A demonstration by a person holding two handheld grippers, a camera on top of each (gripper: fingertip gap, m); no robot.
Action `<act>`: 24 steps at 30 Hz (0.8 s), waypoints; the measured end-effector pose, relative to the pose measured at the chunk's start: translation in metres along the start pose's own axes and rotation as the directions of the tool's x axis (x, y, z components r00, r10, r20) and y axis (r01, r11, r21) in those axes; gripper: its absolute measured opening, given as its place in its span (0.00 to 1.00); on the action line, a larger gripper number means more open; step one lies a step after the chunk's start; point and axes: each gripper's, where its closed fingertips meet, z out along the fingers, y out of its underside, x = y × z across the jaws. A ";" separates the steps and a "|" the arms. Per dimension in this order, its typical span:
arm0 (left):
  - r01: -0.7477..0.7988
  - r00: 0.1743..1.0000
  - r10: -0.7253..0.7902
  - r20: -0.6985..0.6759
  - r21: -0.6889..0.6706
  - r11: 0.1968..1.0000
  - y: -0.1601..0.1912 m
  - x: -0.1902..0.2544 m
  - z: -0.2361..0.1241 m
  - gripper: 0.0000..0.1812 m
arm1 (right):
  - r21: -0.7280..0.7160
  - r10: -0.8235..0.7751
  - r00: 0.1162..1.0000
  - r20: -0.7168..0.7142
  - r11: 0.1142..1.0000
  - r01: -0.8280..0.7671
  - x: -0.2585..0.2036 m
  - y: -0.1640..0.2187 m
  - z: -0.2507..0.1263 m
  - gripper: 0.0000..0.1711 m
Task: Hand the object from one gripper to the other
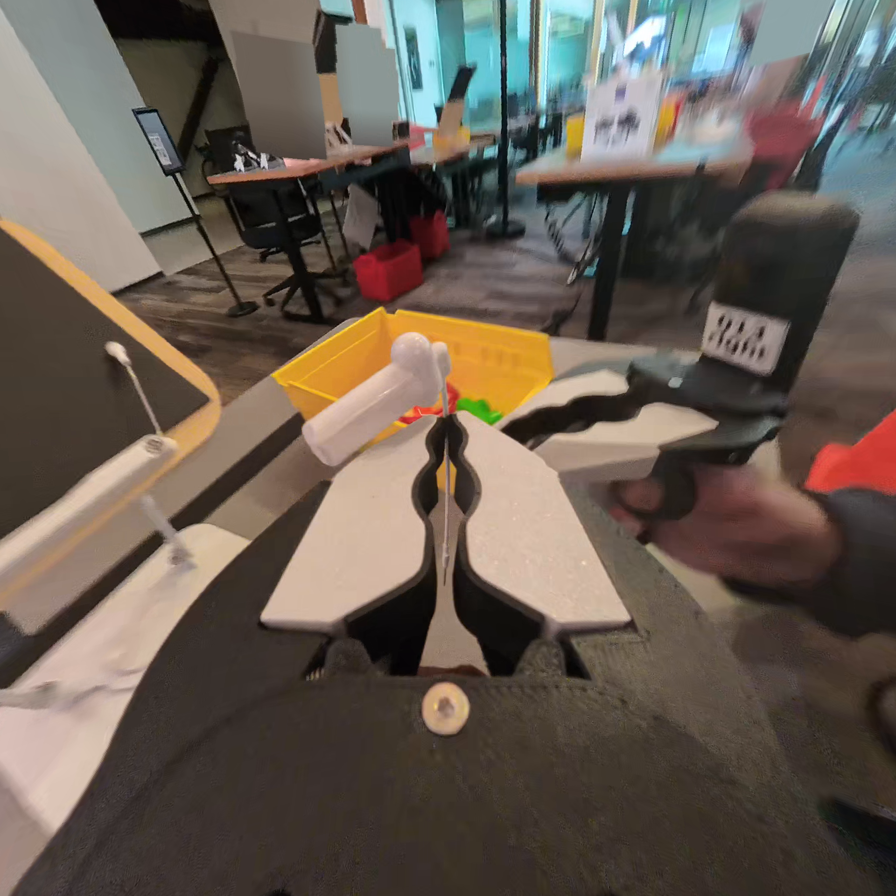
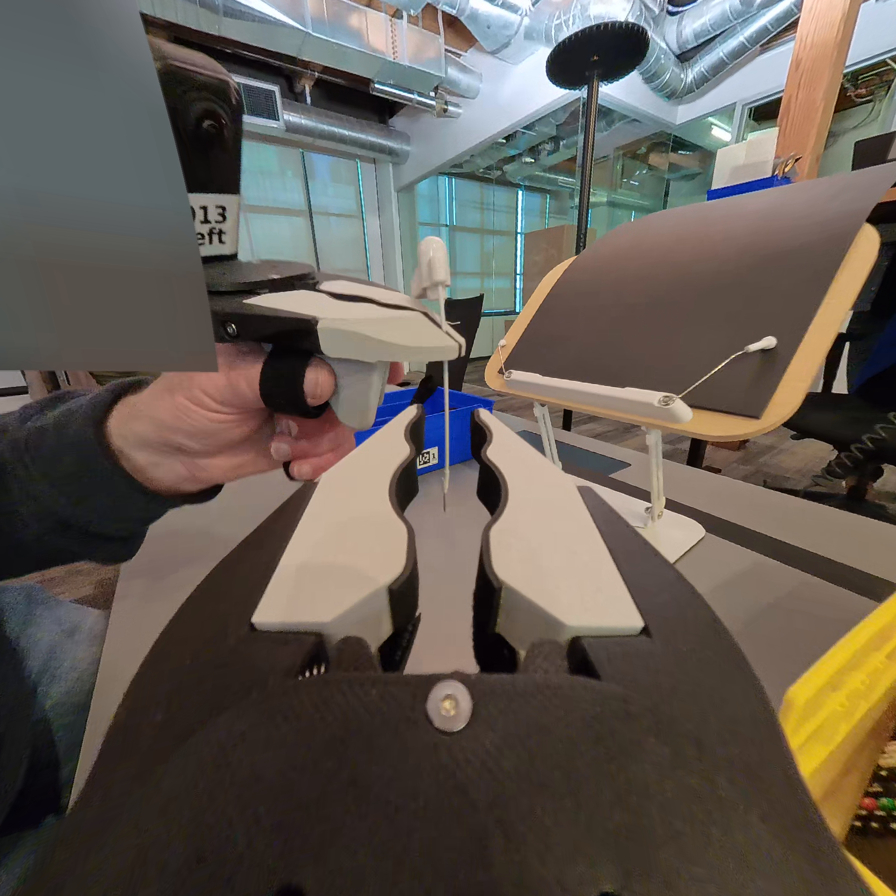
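A white tag with a thick rounded body (image 1: 368, 402) and a long thin pin (image 1: 446, 485) stands over the table. My left gripper (image 1: 445, 422) is shut on the pin, and the body sticks out above and left of the fingertips. In the right wrist view the left gripper (image 2: 458, 344) comes in from the left, with the tag's head (image 2: 433, 266) above it and the pin (image 2: 445, 436) hanging below. My right gripper (image 2: 446, 412) is open. The pin hangs between its fingers and touches neither pad. The right gripper also shows in the left wrist view (image 1: 519, 426), held by a hand.
A yellow bin (image 1: 475, 329) with red and green pieces stands just beyond the left fingertips. A blue bin (image 2: 460, 431) sits behind the right fingers. A tilted book stand with a black board (image 2: 679, 310) stands on the grey table (image 2: 727, 582); it also shows at the left (image 1: 72, 388). My left and right fingertips are right by each other.
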 end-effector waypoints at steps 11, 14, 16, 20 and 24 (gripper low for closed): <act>-0.527 0.849 0.513 -0.127 -0.281 0.803 0.020 0.015 0.009 0.00 | -0.065 -0.071 0.991 0.117 0.995 0.079 -0.009 -0.021 0.000 0.03; -0.534 0.845 0.517 -0.137 -0.280 0.798 0.019 0.017 0.011 0.01 | -0.063 -0.069 0.991 0.111 0.995 0.077 -0.008 -0.022 -0.001 0.01; -0.523 0.852 0.506 -0.134 -0.268 0.809 0.017 0.017 0.012 0.01 | -0.059 -0.071 0.993 0.097 0.995 0.077 -0.005 -0.023 -0.003 0.01; -0.514 0.858 0.499 -0.123 -0.253 0.820 0.013 0.015 0.012 0.00 | -0.012 -0.025 0.996 0.091 1.000 0.026 -0.002 -0.030 -0.005 0.00; -0.475 0.879 0.468 -0.086 -0.216 0.853 0.006 0.013 0.013 0.01 | 0.034 -0.001 0.997 0.073 0.999 -0.001 0.002 -0.035 -0.005 0.01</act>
